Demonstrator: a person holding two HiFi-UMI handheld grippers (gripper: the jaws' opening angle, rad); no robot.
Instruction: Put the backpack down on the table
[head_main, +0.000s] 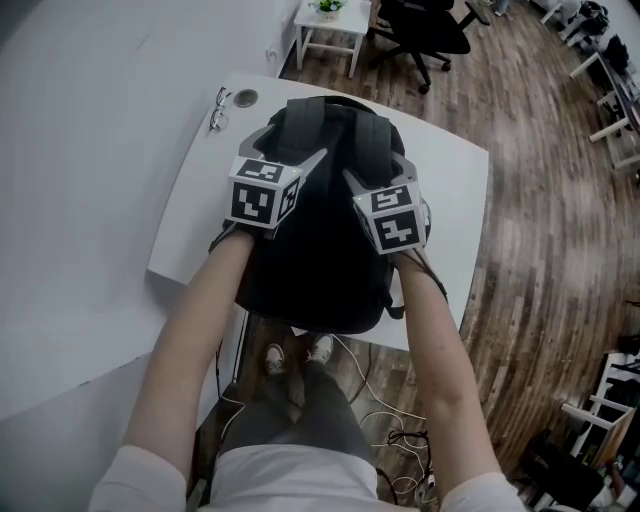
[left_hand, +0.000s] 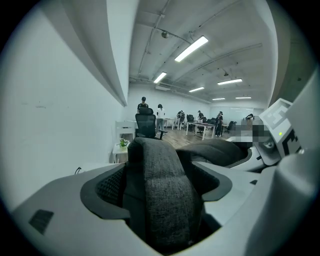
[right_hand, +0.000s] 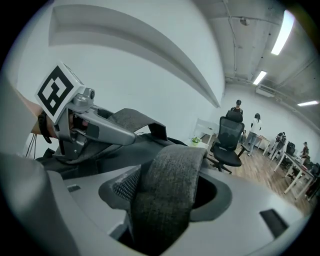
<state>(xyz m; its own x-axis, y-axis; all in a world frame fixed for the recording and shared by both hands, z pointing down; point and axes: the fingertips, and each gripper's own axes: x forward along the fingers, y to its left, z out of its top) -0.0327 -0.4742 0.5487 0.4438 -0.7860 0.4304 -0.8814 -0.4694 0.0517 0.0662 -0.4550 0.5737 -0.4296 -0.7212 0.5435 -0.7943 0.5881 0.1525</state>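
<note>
With left gripper (left_hand: 161, 197) and right gripper (right_hand: 167, 200) each spread wide, loose around a padded grey woven shoulder strap (left_hand: 155, 160), expect soft, floppy, probably weighty handling and lift by those straps: black fabric backpack (head_main: 315, 250), rounded, lying strap-side up across the white tabletop (head_main: 195, 215), reaching its near edge.

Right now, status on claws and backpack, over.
Left claw open, strap loose between jaws. Right claw likewise. Backpack down on table. Glasses at far left corner, clear of it.

We log: backpack (head_main: 320, 255) | black, grey straps (left_hand: 165, 190) arching up | lying on white table (head_main: 195, 215) | frame centre
</note>
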